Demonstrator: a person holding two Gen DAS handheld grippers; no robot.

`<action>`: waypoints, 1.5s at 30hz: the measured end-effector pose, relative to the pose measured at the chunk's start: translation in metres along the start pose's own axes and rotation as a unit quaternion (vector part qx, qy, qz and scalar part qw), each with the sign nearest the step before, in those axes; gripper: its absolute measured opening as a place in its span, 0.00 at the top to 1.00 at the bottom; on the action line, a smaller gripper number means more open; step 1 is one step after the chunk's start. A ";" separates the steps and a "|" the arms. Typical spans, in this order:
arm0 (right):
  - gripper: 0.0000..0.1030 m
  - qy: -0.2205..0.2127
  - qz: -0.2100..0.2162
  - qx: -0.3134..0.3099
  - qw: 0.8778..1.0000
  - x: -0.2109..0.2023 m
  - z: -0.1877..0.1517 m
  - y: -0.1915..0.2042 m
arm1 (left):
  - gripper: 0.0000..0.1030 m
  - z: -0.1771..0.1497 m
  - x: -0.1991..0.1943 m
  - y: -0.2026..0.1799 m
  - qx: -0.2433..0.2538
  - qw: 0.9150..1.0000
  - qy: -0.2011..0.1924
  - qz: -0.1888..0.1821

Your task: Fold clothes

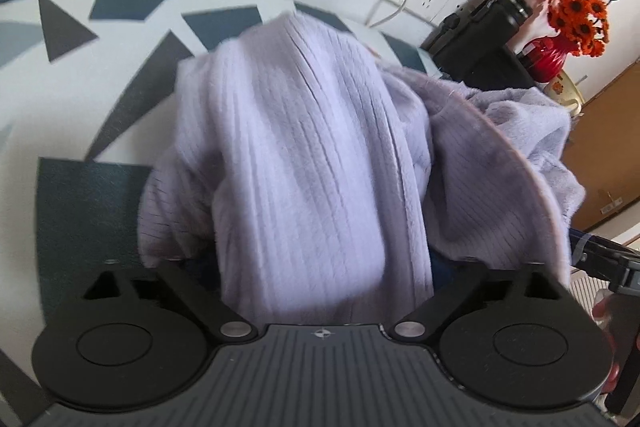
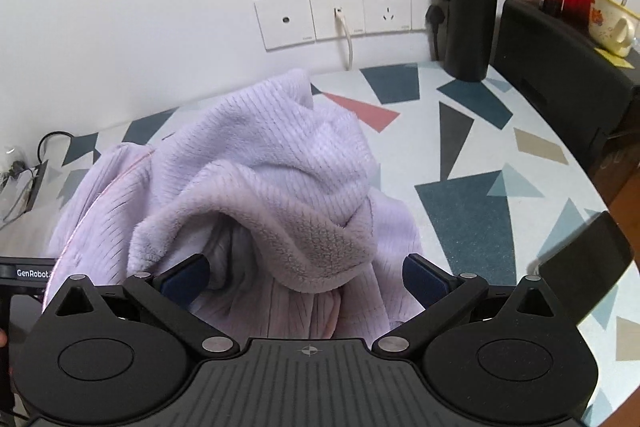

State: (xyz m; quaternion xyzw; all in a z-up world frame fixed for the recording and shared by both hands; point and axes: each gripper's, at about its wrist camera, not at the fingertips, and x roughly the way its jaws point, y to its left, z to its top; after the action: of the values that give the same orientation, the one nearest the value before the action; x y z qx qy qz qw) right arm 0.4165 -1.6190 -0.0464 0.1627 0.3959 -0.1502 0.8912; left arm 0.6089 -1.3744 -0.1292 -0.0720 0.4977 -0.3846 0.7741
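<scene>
the lilac fleece garment (image 1: 304,155) fills the middle of the left wrist view, a thick fold running down between the left gripper (image 1: 320,263) arms, but its pads are buried under the cloth so i can't tell if it's pinching. in the right wrist view the garment (image 2: 256,167) sits bunched at centre left on the patterned table (image 2: 472,203). the right gripper (image 2: 306,281) is spread wide, blue pads (image 2: 184,281) clear of the cloth hanging between them.

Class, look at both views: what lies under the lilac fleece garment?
The lilac fleece garment lies bunched on the patterned table, whose triangles show around it. Whatever is beneath the heap itself is covered and cannot be seen.
</scene>
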 end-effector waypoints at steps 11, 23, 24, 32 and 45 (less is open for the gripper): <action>0.11 -0.015 0.028 -0.003 0.999 0.006 0.004 0.011 | 0.64 -0.004 -0.081 0.023 0.002 0.996 -0.084 0.014; 0.26 0.026 0.080 -0.013 0.996 0.048 0.009 0.046 | 0.62 -0.040 -0.149 0.075 -0.080 0.983 -0.123 0.113; 0.26 0.030 0.084 -0.017 0.996 0.051 0.008 0.050 | 0.62 -0.044 -0.150 0.078 -0.086 0.982 -0.122 0.119; 0.26 0.069 0.095 -0.025 0.993 0.063 -0.012 0.059 | 0.49 -0.049 -0.145 0.078 -0.079 0.979 -0.111 0.149; 0.41 0.114 0.123 -0.013 0.986 0.051 -0.053 0.050 | 0.21 -0.047 -0.131 0.087 -0.090 0.978 -0.096 0.160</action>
State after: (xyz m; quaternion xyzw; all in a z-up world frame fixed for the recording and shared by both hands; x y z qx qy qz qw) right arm 0.4339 -1.5596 -0.1104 0.2144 0.4740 -0.0147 0.8539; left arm 0.5878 -1.2142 -0.1020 -0.0973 0.4583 -0.2007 0.8604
